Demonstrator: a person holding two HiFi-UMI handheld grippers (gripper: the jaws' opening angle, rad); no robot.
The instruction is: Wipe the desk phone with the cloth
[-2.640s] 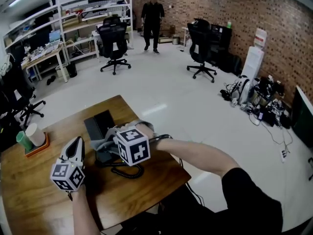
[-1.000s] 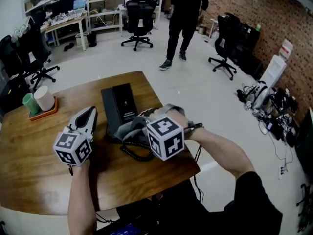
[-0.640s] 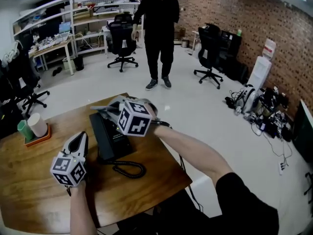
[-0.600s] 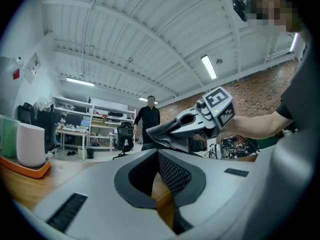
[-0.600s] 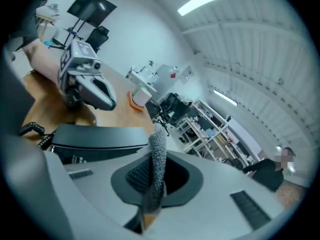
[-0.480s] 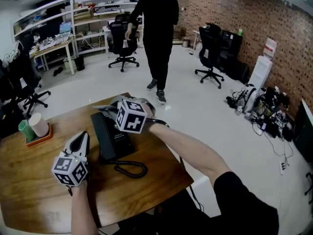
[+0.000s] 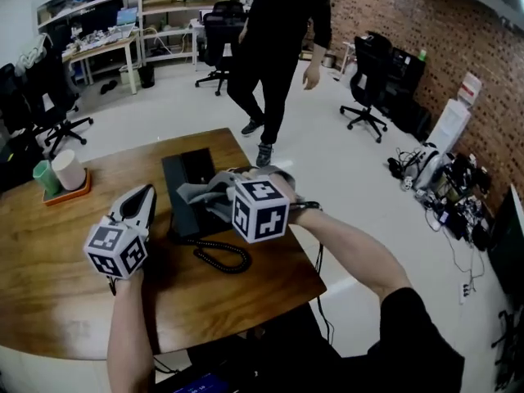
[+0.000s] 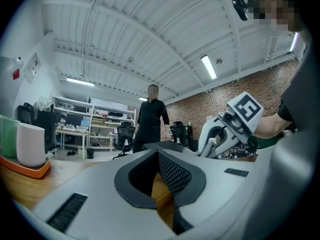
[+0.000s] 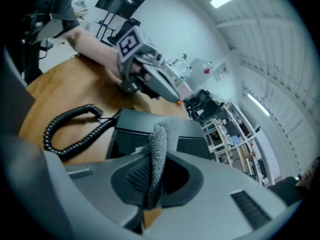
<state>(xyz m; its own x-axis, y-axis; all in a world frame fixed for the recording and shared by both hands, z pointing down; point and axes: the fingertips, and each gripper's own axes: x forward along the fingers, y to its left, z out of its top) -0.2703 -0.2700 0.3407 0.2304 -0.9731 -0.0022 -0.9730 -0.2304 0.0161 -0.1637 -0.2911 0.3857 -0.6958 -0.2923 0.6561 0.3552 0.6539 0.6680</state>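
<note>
1. Right gripper (image 7: 214, 191): jaws closed on the grey cloth (image 9: 161, 139). The right gripper view shows a fold of the cloth standing up between the pads. The cloth lies over the near right part of the desk phone (image 7: 182, 172).
2. Left gripper (image 7: 145, 195): jaws together, nothing between them (only a thin strip of wood shows behind the pads). It sits just left of the phone, pointing to the far side.
3. Desk phone: black, flat on the wooden table (image 7: 65, 278), near the table's right edge. Its coiled cord (image 7: 223, 257) loops on the table on the near side.
4. Far left of the table: a green cup (image 7: 42, 178) and a white cup (image 7: 67, 170) stand side by side on an orange tray (image 7: 72, 193).
5. A person in black (image 7: 282, 31) stands on the floor beyond the table.
</note>
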